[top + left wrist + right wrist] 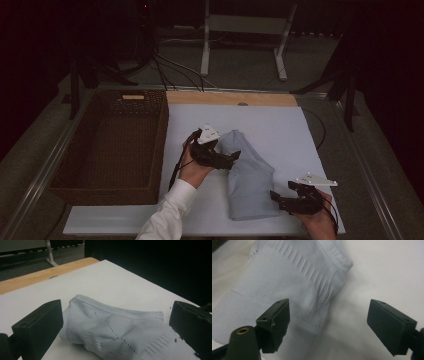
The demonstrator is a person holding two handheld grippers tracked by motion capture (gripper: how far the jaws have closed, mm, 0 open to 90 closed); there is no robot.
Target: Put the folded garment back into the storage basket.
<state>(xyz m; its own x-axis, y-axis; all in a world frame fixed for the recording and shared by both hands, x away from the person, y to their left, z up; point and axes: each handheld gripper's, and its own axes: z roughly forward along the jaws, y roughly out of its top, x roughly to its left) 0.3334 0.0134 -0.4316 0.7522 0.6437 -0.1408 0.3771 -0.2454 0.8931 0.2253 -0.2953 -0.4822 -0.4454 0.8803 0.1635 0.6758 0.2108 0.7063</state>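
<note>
White sheet over a wooden bench [280, 125], dark room behind, wicker basket [112, 145] at 9 o'clock. Left hand-held gripper [235, 156]: jaws wide, nothing clamped, tips at the upper left edge of the pale blue garment [248, 175]; in the left gripper view the cloth [117, 330] lies between and just beyond the jaws. Right hand-held gripper [276, 197]: jaws wide apart, empty, tips pointing toward 9 o'clock at the garment's lower right corner; the right gripper view puts the ribbed hem [287, 322] under the left jaw, bare sheet under the other. Garment folded, long axis running 12 to 6 o'clock. Judgement: both hands are near; the right sits closer to a corner pinch.
</note>
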